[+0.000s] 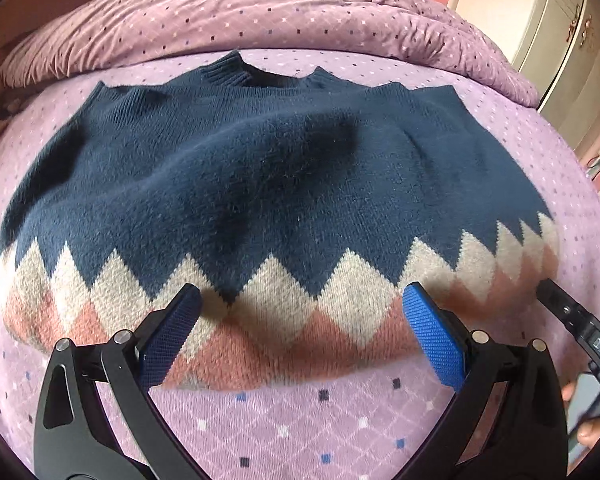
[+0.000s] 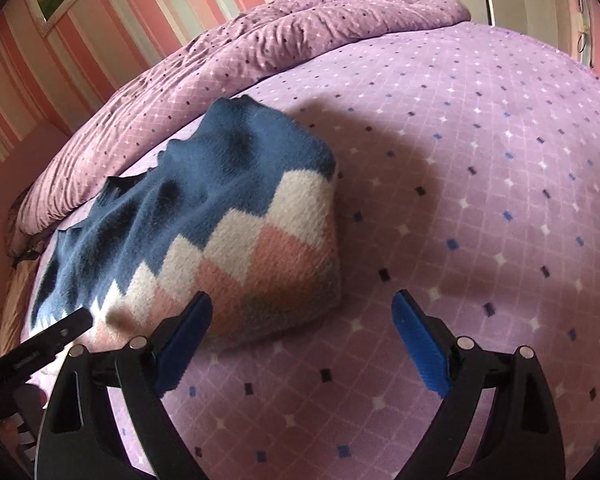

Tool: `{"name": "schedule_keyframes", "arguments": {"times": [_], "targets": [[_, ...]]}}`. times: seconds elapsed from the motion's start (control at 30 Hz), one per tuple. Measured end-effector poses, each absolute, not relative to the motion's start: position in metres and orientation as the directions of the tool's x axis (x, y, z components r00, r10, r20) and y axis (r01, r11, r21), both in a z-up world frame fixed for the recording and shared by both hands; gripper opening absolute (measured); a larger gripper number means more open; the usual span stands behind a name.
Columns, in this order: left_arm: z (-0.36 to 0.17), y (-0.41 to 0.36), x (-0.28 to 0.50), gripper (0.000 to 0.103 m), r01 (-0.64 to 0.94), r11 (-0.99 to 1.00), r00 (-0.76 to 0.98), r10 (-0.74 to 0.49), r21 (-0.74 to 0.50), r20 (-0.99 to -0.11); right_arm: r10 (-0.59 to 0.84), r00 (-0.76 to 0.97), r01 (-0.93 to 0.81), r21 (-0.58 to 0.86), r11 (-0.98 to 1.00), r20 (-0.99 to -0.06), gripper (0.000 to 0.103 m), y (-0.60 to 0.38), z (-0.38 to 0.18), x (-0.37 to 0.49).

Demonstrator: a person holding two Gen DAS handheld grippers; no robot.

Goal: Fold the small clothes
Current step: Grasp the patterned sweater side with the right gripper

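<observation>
So we've got the navy sweater lying flat on the purple bedspread, neckline pointing away from us and the zigzag cream-and-pink hem nearest both claws. Our left gripper is spread wide, and its blue pads sit over the hem band, one toward each side of the middle; we can't tell if they actually touch the knit or just hover above it. Nothing is pinched between them. Our right gripper is spread just as wide, with the sweater's right hem corner ahead and to its left, its left pad overlapping that corner in the wrist view and its right pad over bare bedspread. From the left wrist view, a black part of the right tool shows off to the right, near the hem's far corner, with fingertips on its handle. Beyond the neckline, a rumpled purple duvet is bunched against the striped wall.
</observation>
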State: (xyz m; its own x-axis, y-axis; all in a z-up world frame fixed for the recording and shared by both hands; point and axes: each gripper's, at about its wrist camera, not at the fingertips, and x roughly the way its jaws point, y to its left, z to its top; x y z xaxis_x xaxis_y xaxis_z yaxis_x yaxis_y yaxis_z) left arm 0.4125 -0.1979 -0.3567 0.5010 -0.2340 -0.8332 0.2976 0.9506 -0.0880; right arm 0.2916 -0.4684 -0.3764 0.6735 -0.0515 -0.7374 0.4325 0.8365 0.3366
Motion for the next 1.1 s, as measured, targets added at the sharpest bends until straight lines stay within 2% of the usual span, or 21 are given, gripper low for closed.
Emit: {"name": "schedule_keyframes", "arguments": {"times": [0.3, 0.4, 0.7, 0.77, 0.83, 0.87, 0.9, 0.93, 1.1], "targets": [[-0.362, -0.196, 0.417, 0.100, 0.301, 0.950, 0.495, -0.227, -0.080, -0.839, 0.044, 0.702, 0.460, 0.500, 0.734, -0.711, 0.093, -0.464, -0.401, 0.288], [-0.361, -0.195, 0.418, 0.100, 0.303, 0.949, 0.488, -0.233, -0.086, -0.841, 0.112, 0.754, 0.425, 0.609, 0.670, -0.648, 0.093, -0.465, -0.405, 0.296], [-0.361, -0.189, 0.419, 0.100, 0.304, 0.949, 0.477, -0.227, -0.084, -0.849, 0.102, 0.758, 0.458, 0.637, 0.620, -0.644, 0.091, -0.470, -0.408, 0.337], [-0.360, -0.187, 0.419, 0.100, 0.297, 0.952, 0.479, -0.213, -0.071, -0.852, 0.096, 0.762, 0.452, 0.633, 0.629, -0.640, 0.082, -0.467, -0.406, 0.340], [-0.359, -0.182, 0.420, 0.100, 0.282, 0.957, 0.475, -0.203, -0.070, -0.856, 0.081, 0.755, 0.456, 0.609, 0.648, -0.651, 0.064, -0.464, -0.404, 0.343], [-0.358, -0.180, 0.420, 0.100, 0.275, 0.959, 0.474, -0.197, -0.068, -0.858, 0.077, 0.754, 0.455, 0.604, 0.654, -0.652, 0.059, -0.462, -0.403, 0.343], [-0.358, -0.176, 0.420, 0.100, 0.267, 0.962, 0.475, -0.189, -0.064, -0.860, 0.079, 0.752, 0.444, 0.592, 0.672, -0.654, 0.043, -0.461, -0.401, 0.344], [-0.358, -0.172, 0.421, 0.100, 0.260, 0.964, 0.474, -0.182, -0.060, -0.862, 0.073, 0.750, 0.431, 0.570, 0.699, -0.657, 0.038, -0.458, -0.397, 0.345], [-0.361, -0.164, 0.427, 0.100, 0.250, 0.967, 0.465, -0.171, -0.056, -0.869, -0.038, 0.737, 0.420, 0.414, 0.808, -0.675, 0.030, -0.437, -0.376, 0.352]]}}
